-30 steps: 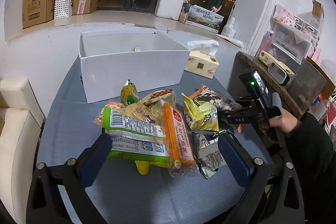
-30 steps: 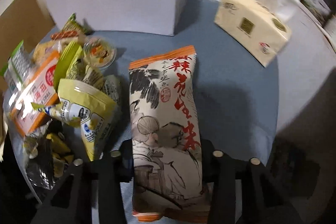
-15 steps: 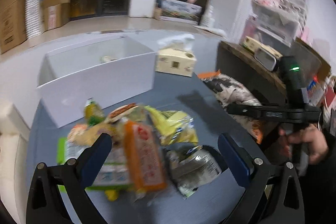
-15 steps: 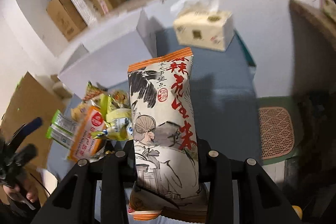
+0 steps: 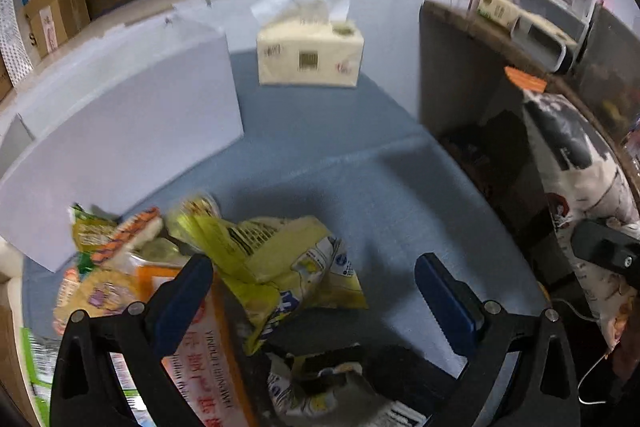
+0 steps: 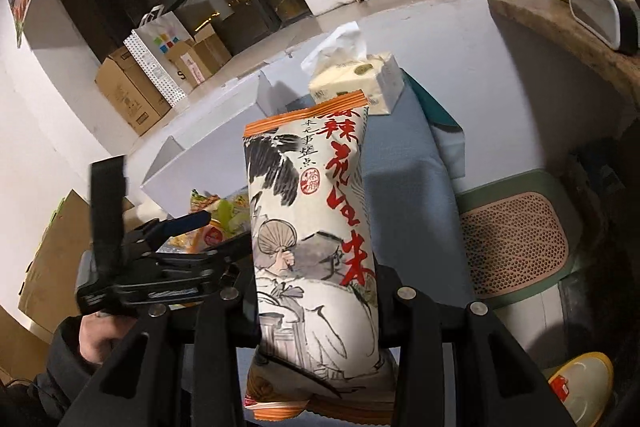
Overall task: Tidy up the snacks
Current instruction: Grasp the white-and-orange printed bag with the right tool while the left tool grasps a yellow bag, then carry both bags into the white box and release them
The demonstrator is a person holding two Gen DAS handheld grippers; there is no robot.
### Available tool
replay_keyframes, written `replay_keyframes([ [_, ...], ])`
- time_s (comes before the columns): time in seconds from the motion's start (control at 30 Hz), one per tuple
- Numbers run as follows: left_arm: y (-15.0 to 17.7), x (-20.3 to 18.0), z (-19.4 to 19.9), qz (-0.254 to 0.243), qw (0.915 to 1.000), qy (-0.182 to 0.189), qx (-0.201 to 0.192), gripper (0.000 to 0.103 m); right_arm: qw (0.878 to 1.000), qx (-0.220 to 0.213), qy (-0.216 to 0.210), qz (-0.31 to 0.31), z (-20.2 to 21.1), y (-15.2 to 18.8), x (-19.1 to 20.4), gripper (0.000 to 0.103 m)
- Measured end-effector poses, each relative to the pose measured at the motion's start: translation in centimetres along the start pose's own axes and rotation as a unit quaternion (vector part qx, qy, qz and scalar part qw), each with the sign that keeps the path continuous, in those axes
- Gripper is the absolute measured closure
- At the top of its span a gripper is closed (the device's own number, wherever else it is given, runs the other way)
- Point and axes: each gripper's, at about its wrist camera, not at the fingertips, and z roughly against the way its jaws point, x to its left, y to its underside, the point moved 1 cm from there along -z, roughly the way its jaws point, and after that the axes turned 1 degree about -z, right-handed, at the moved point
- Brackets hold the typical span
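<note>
Above the blue-grey table (image 6: 404, 163), the right claw (image 6: 316, 301) is clamped on a long peanut packet (image 6: 312, 227) with an ink drawing and red characters. A second ago that packet lay flat on the cloth beside the snack heap; now it hangs clear of the surface, upright in the right wrist view, with the white box (image 6: 208, 163) and the tissue pack (image 6: 356, 87) behind it. Judging from this, the pick is done and the carry toward the white box is the step in hand.

The left claw (image 5: 316, 291) has swung rightward and dipped over the pile since a second ago. Its blue pads (image 5: 444, 303) stand wide apart with nothing pressed between them, poised above a yellow packet (image 5: 288, 267) and an orange-edged packet (image 5: 208, 347). That suggests the next snack is being lined up while the first one travels. The rest of the heap (image 5: 108, 251) sits against the near wall of the white box (image 5: 120, 131).

A blue cloth covers the round table (image 5: 340, 155); the tissue pack (image 5: 308, 57) stands just past the box's corner. Beyond lie a pale ledge with cardboard boxes (image 6: 132, 95), dark windows, and a wooden shelf (image 5: 492, 39) at the right. A green stool (image 6: 516, 239) with a mesh seat stands below the table edge. The left view is blurred.
</note>
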Motion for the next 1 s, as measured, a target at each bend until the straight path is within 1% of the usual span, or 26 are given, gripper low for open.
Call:
replay_keyframes([
  [0.07, 0.2, 0.1, -1.1, 0.001, 0.9998, -0.004, 0.017, 0.003, 1.000, 0.008, -0.001, -0.007, -1.0, 0.1, -0.5, 0.062],
  [0.13, 0.4, 0.3, -1.7, -0.009, 0.9994, -0.023, 0.024, 0.019, 1.000, 0.011, -0.001, -0.012, -1.6, 0.3, -0.8, 0.062],
  [0.17, 0.5, 0.5, -1.7, -0.013, 0.9993, -0.028, 0.020, 0.027, 1.000, 0.012, -0.005, -0.014, -1.7, 0.4, -0.8, 0.062],
  [0.23, 0.4, 1.1, -1.4, -0.003, 0.9998, -0.013, 0.015, 0.032, 1.000, 0.015, -0.010, -0.016, -2.0, 0.7, -0.8, 0.062],
  [0.27, 0.5, 1.5, -1.1, 0.004, 0.9999, -0.005, 0.011, 0.038, 1.000, 0.016, -0.009, -0.016, -2.1, 0.8, -0.8, 0.062],
  [0.33, 0.5, 2.1, -0.1, 0.013, 0.9999, 0.005, -0.007, 0.042, 1.000, 0.019, -0.013, -0.018, -2.2, 1.1, -0.8, 0.062],
  [0.4, 0.6, 2.4, 1.0, 0.007, 0.9996, 0.000, -0.026, 0.048, 1.000, 0.022, -0.012, -0.018, -2.5, 1.2, -0.7, 0.062],
  [0.57, 0.6, 3.9, 4.4, 0.021, 0.9973, 0.012, -0.070, 0.052, 0.999, 0.028, -0.016, -0.014, -3.0, 1.3, 0.0, 0.062],
  [0.7, 0.5, 6.4, 7.6, 0.045, 0.9919, 0.010, -0.118, 0.052, 0.999, 0.028, -0.027, -0.004, -3.4, 0.8, 1.5, 0.062],
  [0.77, 0.1, 7.9, 8.7, 0.061, 0.9891, 0.006, -0.134, 0.052, 0.999, 0.029, -0.039, 0.002, -3.8, 0.0, 2.7, 0.062],
  [0.87, -0.9, 11.3, 10.8, 0.085, 0.9829, -0.011, -0.163, 0.052, 0.998, 0.022, -0.053, 0.021, -4.5, -1.8, 5.1, 0.062],
  [0.93, -1.6, 13.4, 11.8, 0.101, 0.9792, -0.019, -0.175, 0.052, 0.997, 0.013, -0.062, 0.038, -5.2, -3.7, 7.3, 0.062],
  [1.0, -2.7, 16.2, 12.9, 0.121, 0.9738, -0.038, -0.189, 0.052, 0.996, 0.010, -0.069, 0.051, -6.1, -5.4, 9.2, 0.062],
])
